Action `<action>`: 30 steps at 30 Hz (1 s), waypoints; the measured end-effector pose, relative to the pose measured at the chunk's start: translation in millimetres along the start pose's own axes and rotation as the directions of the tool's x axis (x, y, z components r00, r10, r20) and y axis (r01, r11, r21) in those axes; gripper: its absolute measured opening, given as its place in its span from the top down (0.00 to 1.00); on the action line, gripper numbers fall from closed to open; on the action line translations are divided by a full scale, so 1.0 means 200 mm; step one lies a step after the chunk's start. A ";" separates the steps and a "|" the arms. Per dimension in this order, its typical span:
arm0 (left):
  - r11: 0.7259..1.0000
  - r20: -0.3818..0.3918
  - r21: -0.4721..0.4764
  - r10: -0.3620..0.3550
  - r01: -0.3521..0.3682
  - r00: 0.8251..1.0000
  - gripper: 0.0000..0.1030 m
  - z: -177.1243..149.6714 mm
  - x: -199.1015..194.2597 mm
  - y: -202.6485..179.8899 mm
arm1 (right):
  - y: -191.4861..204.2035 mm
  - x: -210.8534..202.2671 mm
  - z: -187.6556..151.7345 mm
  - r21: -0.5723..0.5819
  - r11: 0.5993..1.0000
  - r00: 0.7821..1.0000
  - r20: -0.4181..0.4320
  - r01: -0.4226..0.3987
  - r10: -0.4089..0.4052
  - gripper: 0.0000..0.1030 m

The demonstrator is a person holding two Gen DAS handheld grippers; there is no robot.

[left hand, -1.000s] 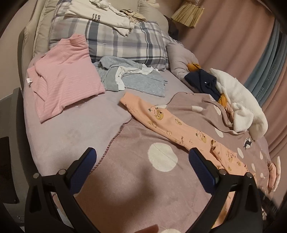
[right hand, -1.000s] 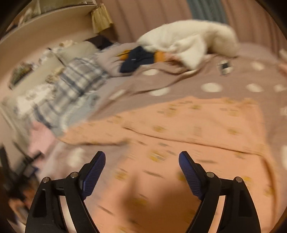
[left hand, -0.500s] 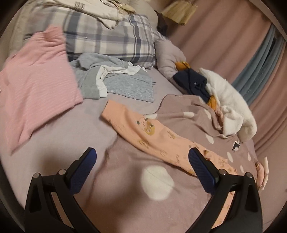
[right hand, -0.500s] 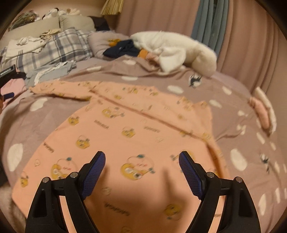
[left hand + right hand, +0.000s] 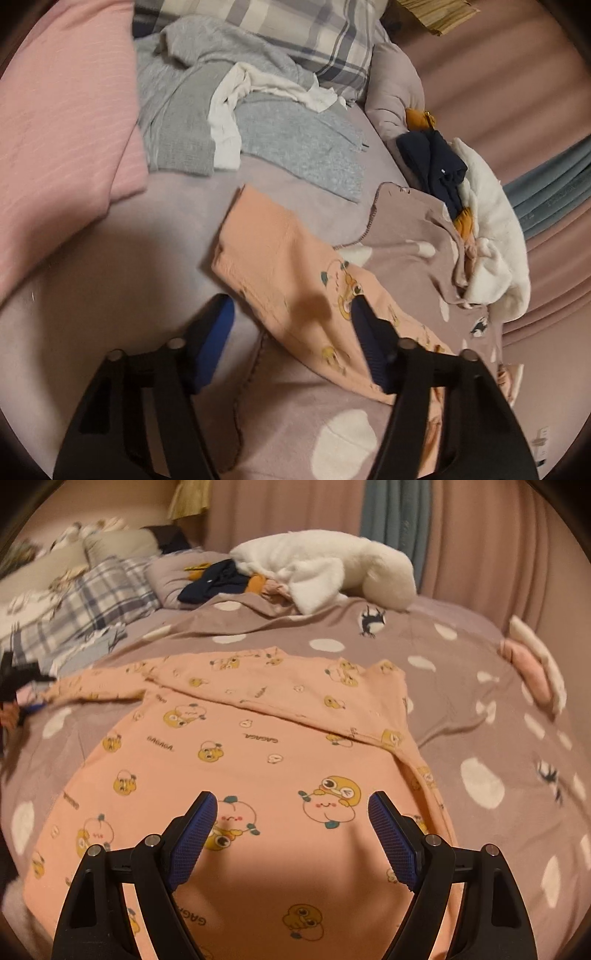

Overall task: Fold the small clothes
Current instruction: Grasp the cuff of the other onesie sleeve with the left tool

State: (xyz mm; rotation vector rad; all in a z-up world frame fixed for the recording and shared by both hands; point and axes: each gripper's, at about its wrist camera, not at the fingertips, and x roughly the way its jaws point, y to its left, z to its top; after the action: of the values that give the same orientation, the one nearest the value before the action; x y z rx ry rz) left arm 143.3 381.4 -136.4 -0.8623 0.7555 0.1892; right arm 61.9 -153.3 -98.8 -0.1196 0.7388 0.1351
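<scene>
Peach printed top (image 5: 258,746) spread flat on the dotted blanket (image 5: 480,716), its sleeve (image 5: 280,266) stretched toward 10 o'clock; left gripper (image 5: 291,314) held with jaws wide apart astride the sleeve, nothing clamped; right gripper (image 5: 291,808) held above the hem, jaws wide, nothing gripped

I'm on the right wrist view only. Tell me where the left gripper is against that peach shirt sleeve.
Observer: The left gripper is open and straddles the end of the sleeve, with nothing pinched yet.
Operator: Report what lies beyond the sleeve end.
Observer: A grey garment with a white piece tucked in it, lying apart from the sleeve on the bare sheet.
Operator: Name whatever is to the left of that.
Observer: A pink striped top, spread flat, its edge touching the grey garment.
Operator: Confirm my own gripper's state.
Observer: The right gripper is open above the body of the peach shirt.
</scene>
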 end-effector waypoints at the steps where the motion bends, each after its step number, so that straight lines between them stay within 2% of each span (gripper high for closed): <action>1: 1.000 0.006 0.007 0.012 -0.012 1.000 0.58 0.00 0.00 -0.01 | -0.01 0.00 0.00 0.013 1.000 1.000 -0.001 -0.008 0.008 0.19; 2: 0.999 0.008 0.010 0.031 -0.031 1.000 0.71 0.02 0.01 -0.02 | -0.02 0.01 0.00 0.025 1.000 1.000 -0.003 -0.014 0.014 0.19; 3: 0.996 0.017 0.018 0.084 -0.085 0.996 0.84 0.03 0.01 -0.03 | -0.03 0.02 0.00 0.037 0.999 1.000 -0.009 -0.017 0.018 0.19; 5: 0.988 0.033 0.047 0.148 -0.149 0.988 0.93 0.03 0.02 -0.06 | -0.04 0.03 -0.01 0.051 0.999 1.000 -0.023 -0.019 0.020 0.19; 8: 0.974 0.049 0.116 0.190 -0.195 0.981 0.93 0.02 0.02 -0.11 | -0.05 0.04 -0.02 0.055 0.998 0.999 -0.031 -0.032 0.034 0.19; 12: 0.936 0.115 0.230 0.246 -0.267 0.962 0.94 -0.04 -0.01 -0.26 | -0.07 0.03 -0.01 0.071 0.997 0.999 -0.018 -0.031 0.032 0.19; 20: 0.910 0.142 0.348 0.185 -0.224 0.972 0.94 -0.16 -0.06 -0.58 | -0.12 -0.01 -0.02 0.091 0.992 0.996 0.000 -0.090 0.091 0.19; 26: 0.888 0.123 0.437 0.096 -0.141 0.988 0.94 -0.36 -0.09 -0.91 | -0.22 -0.05 -0.04 0.134 0.976 0.986 0.024 -0.169 0.168 0.19; 30: 0.874 0.086 0.482 0.019 -0.058 0.996 0.94 -0.51 -0.12 -1.11 | -0.29 -0.08 -0.05 0.192 0.957 0.976 0.065 -0.216 0.207 0.19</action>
State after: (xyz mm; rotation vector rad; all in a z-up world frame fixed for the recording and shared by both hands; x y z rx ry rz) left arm 169.1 163.8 -25.7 -0.3582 0.7036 0.0617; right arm 51.9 -212.6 -91.6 0.1533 0.7153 0.2661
